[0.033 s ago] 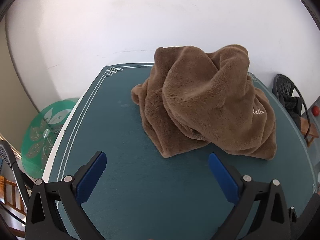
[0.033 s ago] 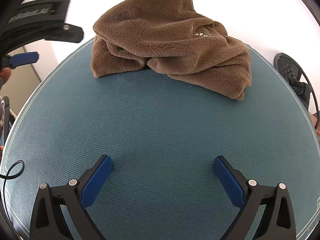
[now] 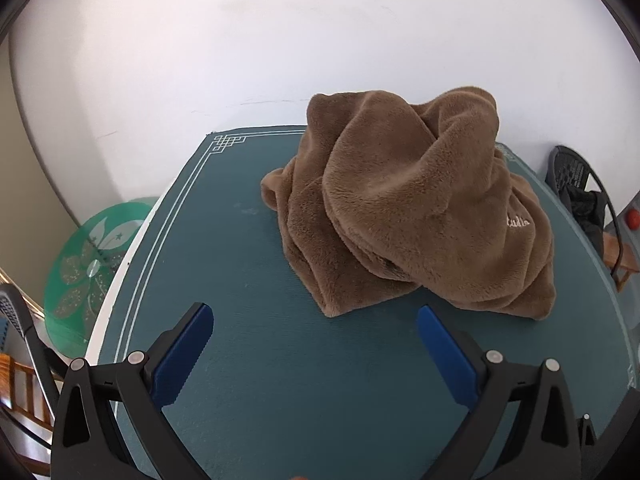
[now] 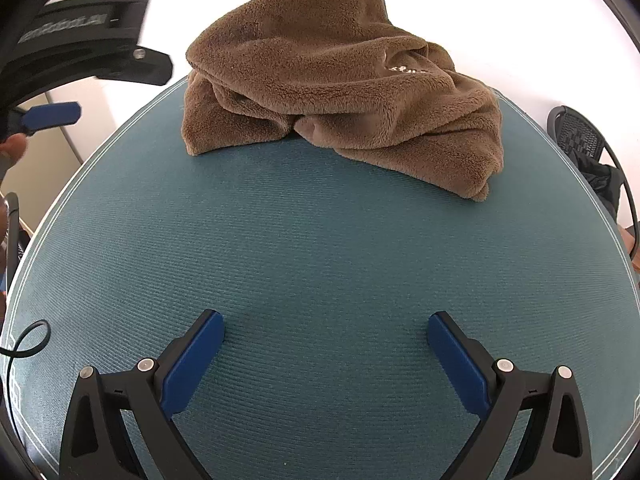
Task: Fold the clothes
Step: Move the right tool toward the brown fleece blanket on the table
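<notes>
Approach stage: the left gripper [image 3: 314,316] hangs spread wide and empty, just short of the crumpled brown fleece garment [image 3: 408,204] heaped on the teal counter [image 3: 208,240]. The right gripper [image 4: 325,322] (equally wide, empty) sits farther back. Next: find an edge to spread it flat.

A teal mat [image 3: 248,280] with white border lines carries 1 crumpled brown fleece garment [image 3: 412,204].
</notes>
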